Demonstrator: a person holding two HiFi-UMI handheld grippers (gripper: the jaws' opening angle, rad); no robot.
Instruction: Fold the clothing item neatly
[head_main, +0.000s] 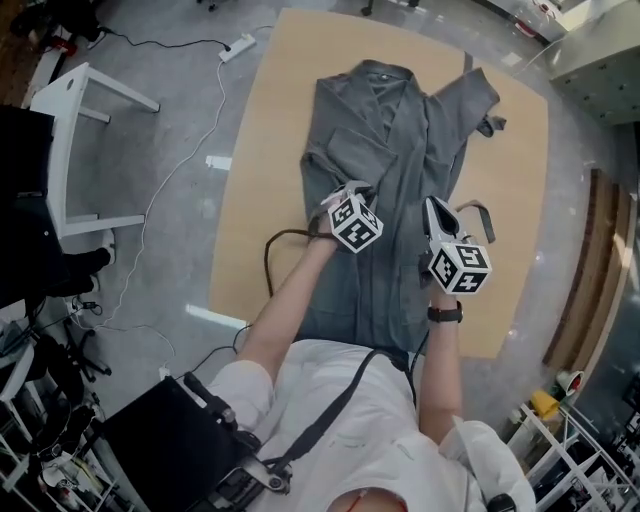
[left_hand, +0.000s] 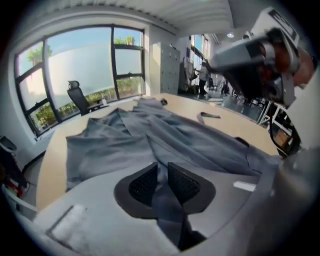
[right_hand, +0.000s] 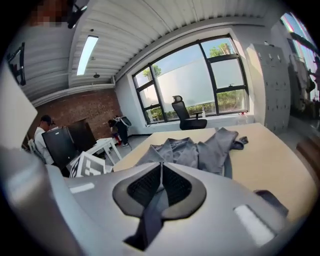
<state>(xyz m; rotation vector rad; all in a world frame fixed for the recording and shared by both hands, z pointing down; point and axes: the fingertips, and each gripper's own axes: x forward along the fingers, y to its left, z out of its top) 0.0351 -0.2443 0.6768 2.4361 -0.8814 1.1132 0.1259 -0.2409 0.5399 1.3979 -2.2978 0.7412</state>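
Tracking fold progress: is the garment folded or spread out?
Mostly spread: the grey garment lies full length on the table, one sleeve stretched outward.

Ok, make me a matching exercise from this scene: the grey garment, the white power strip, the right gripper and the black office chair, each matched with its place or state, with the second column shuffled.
Column one:
A. grey garment
B. white power strip
C. right gripper
D. black office chair

Column two:
1. beside the window
2. shut on a fold of the garment
3. lying on the floor
4. spread on the wooden table

Pairs: A-4, B-3, C-2, D-1.
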